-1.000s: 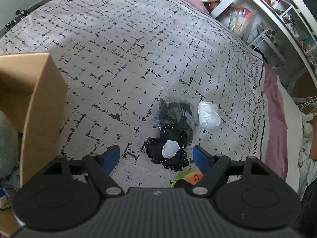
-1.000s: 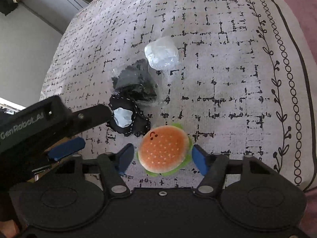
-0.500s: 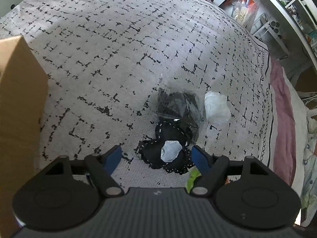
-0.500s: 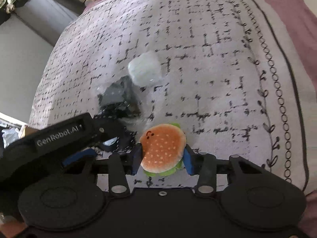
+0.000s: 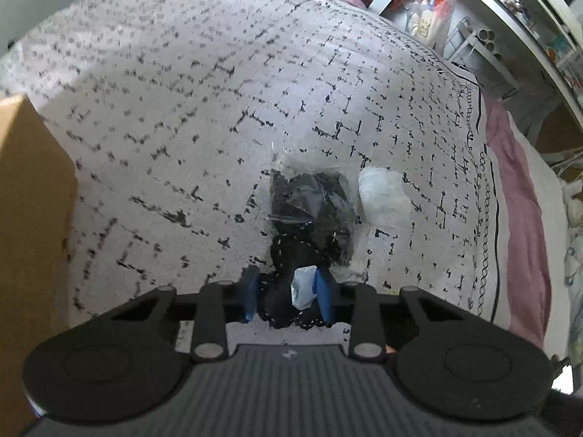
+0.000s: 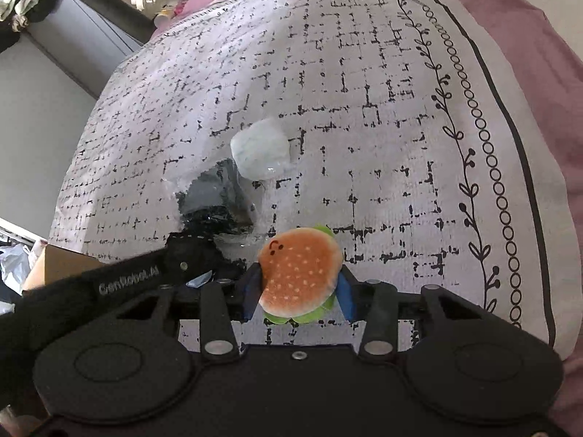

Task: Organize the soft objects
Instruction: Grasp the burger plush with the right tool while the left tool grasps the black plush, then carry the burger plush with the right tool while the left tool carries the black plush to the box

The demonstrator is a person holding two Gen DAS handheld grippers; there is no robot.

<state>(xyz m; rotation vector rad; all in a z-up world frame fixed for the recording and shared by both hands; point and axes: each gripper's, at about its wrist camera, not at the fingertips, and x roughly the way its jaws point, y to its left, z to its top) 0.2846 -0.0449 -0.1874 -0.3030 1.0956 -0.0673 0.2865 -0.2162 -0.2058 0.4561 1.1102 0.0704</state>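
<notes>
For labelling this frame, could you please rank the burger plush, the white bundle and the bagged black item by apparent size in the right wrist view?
1. burger plush, though nearest the camera.
2 and 3. bagged black item and white bundle look alike; the left gripper partly hides the first.

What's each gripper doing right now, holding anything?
Left gripper: shut on the black stitched pouch.
Right gripper: shut on the burger plush.

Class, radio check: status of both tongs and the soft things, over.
Left tongs shut on black pouch. Right tongs shut on burger toy. Two bagged bundles on bedspread; nothing blocking.
</notes>
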